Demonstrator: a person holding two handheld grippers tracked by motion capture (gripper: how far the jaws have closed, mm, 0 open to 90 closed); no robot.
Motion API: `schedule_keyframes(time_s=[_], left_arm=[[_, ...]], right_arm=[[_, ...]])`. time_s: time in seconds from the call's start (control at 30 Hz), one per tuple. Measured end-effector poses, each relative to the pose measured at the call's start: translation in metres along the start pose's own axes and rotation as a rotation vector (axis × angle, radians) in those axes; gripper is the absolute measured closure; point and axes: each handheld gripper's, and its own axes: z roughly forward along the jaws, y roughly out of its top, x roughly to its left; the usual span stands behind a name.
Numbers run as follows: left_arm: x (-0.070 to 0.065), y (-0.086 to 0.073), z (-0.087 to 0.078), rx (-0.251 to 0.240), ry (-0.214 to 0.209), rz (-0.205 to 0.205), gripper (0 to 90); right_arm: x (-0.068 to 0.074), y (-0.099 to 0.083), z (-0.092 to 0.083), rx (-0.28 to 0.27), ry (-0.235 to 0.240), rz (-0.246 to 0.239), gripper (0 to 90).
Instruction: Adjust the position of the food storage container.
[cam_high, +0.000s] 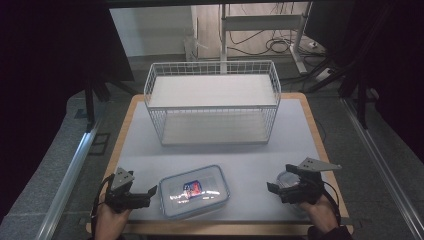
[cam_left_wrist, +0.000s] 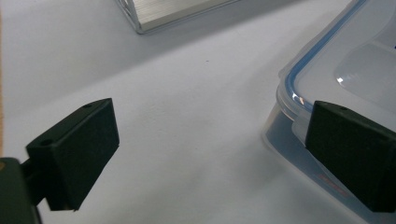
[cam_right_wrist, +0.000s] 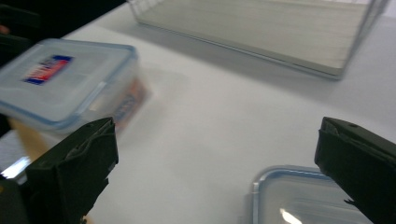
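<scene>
High view: lidded container (cam_high: 194, 191) between both grippers.

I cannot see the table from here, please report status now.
Left tongs open beside the rectangular lidded container. Right tongs open over the small round container. Wire basket empty, nothing blocking.

Dim surroundings frame the brightly lit white table (cam_high: 250, 155); glare glints on the clear rectangular plastic lidded container (cam_high: 194, 191), blurred in the right gripper view.
</scene>
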Motion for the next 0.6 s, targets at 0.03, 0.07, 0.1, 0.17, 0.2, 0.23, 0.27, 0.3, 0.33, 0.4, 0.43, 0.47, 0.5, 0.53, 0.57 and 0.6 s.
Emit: schedule_keyframes(time_s=[0.03, 0.07, 0.1, 0.17, 0.2, 0.23, 0.27, 0.3, 0.33, 0.4, 0.43, 0.47, 0.5, 0.53, 0.57, 0.6], left_arm=[[0.0004, -0.0009, 0.0004, -0.003, 0.0, -0.002, 3.6], [0.001, -0.0016, 0.0005, -0.003, -0.002, -0.004, 3.8], [0.0018, -0.003, 0.0007, -0.002, -0.003, -0.014, 3.7], [0.0041, -0.005, 0.0002, -0.002, -0.004, -0.028, 3.7], [0.0053, -0.0058, -0.0002, -0.004, -0.007, -0.036, 3.8], [0.006, -0.0064, -0.0006, -0.006, -0.009, -0.041, 3.8], [0.0067, -0.0069, -0.001, -0.011, -0.008, -0.045, 3.8], [0.0071, -0.0073, -0.0015, -0.012, -0.006, -0.046, 4.0], [0.0072, -0.0076, -0.0016, -0.012, -0.002, -0.046, 4.0], [0.0071, -0.0082, -0.001, -0.008, -0.001, -0.044, 4.0], [0.007, -0.0086, -0.0004, -0.007, -0.003, -0.043, 4.0], [0.0067, -0.0088, 0.0, -0.006, -0.005, -0.041, 4.1], [0.0064, -0.0088, 0.0, -0.003, -0.005, -0.038, 4.1], [0.0056, -0.0088, -0.0003, -0.008, -0.006, -0.035, 4.1], [0.0053, -0.0087, -0.0008, -0.011, -0.009, -0.031, 4.1], [0.005, -0.0086, -0.001, -0.014, -0.012, -0.03, 4.1]], right_arm=[[-0.0002, -0.0013, 0.0019, 0.004, -0.023, -0.008, 0.0], [-0.0001, -0.0023, 0.0035, 0.013, -0.034, -0.012, 0.0], [0.0003, -0.0028, 0.0045, 0.021, -0.037, -0.015, 0.0], [0.0021, -0.0041, 0.0073, 0.033, -0.046, -0.022, 0.0], [0.0028, -0.0045, 0.008, 0.036, -0.053, -0.028, 0.0], [0.0034, -0.0047, 0.0083, 0.041, -0.056, -0.035, 0.0], [0.0036, -0.0048, 0.0086, 0.045, -0.057, -0.038, 0.0], [0.0035, -0.005, 0.0086, 0.049, -0.056, -0.037, 0.0], [0.0032, -0.0053, 0.0086, 0.052, -0.053, -0.034, 0.0], [0.0032, -0.0059, 0.009, 0.064, -0.042, -0.028, 0.0], [0.0036, -0.006, 0.0094, 0.072, -0.044, -0.018, 2.9], [0.0038, -0.0059, 0.0097, 0.092, -0.045, 0.001, 7.7], [0.004, -0.0059, 0.0099, 0.106, -0.04, 0.017, 13.0], [0.0044, -0.0059, 0.0099, 0.113, -0.041, 0.027, 16.5], [0.0047, -0.0059, 0.01, 0.125, -0.051, 0.028, 21.6], [0.0056, -0.0057, 0.0098, 0.138, -0.059, 0.022, 27.3]])
